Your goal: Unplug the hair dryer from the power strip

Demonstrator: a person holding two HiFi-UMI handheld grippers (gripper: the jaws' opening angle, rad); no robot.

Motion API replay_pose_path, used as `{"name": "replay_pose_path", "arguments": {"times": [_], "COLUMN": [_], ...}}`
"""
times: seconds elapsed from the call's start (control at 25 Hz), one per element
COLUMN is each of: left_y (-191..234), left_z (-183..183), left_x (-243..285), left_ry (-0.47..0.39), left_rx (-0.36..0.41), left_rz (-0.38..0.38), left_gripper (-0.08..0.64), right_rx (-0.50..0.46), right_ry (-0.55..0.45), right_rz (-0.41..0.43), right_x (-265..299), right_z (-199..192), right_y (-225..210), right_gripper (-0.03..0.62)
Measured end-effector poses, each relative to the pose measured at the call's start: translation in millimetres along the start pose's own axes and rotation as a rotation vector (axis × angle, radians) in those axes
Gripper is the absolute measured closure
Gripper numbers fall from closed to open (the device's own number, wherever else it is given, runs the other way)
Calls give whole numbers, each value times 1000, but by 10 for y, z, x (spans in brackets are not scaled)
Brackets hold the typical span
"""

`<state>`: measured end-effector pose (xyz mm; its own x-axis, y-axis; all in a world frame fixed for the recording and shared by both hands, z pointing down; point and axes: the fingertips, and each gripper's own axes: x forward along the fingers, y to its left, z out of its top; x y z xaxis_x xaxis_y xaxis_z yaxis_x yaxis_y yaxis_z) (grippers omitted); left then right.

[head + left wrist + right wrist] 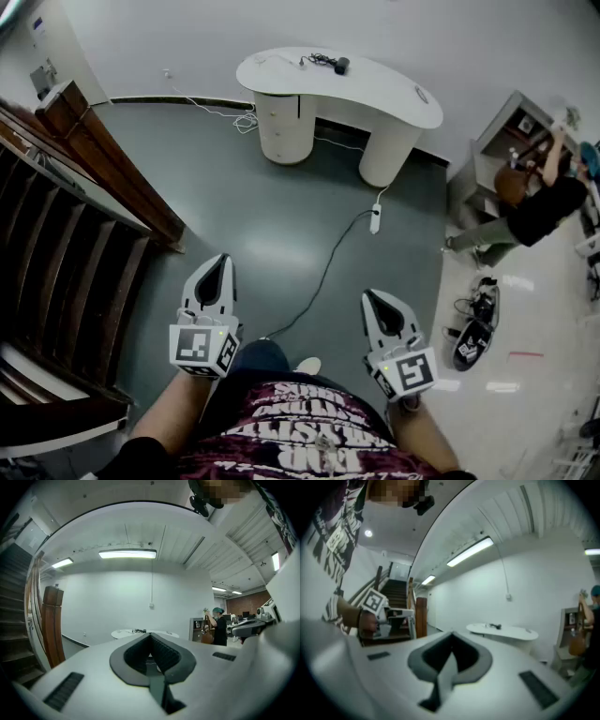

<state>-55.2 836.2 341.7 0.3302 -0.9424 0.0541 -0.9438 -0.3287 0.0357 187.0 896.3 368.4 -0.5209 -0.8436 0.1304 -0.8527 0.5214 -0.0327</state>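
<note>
The person wears a dark red shirt (309, 433) with big pale letters on it, blue jeans (259, 356) and a light shoe (307, 366). The left gripper (223, 261) and the right gripper (367, 296) are white pointed shells, each with a black drop-shaped patch on top. Each has a cube (202, 345) with black and white square marks at its back.

The right tongs (452, 640) closed on nothing; white desk (516, 632) well ahead.

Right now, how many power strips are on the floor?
1: the white power strip on the floor before the desk, a black cable reaching it. Others may be hidden.
</note>
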Motion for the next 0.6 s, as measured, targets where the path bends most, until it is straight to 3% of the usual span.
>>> {"name": "replay_pose_path", "arguments": {"times": [0.2, 0.48, 0.6], "left_y": [-64, 239, 368], "left_z": [34, -19, -15], "left_x": [-241, -395, -360], "left_ry": [13, 46, 45], "left_rx": [43, 71, 85], "left_rz": [17, 90, 99], "left_gripper": [537, 537, 537], "right_rx": [18, 25, 70], "right_ry": [7, 10, 5], "right_rz": [22, 40, 61], "right_x": [-73, 132, 276], "right_z": [-47, -66, -108], "right_y": [-3, -6, 10], "right_gripper": [558, 558, 558]}}
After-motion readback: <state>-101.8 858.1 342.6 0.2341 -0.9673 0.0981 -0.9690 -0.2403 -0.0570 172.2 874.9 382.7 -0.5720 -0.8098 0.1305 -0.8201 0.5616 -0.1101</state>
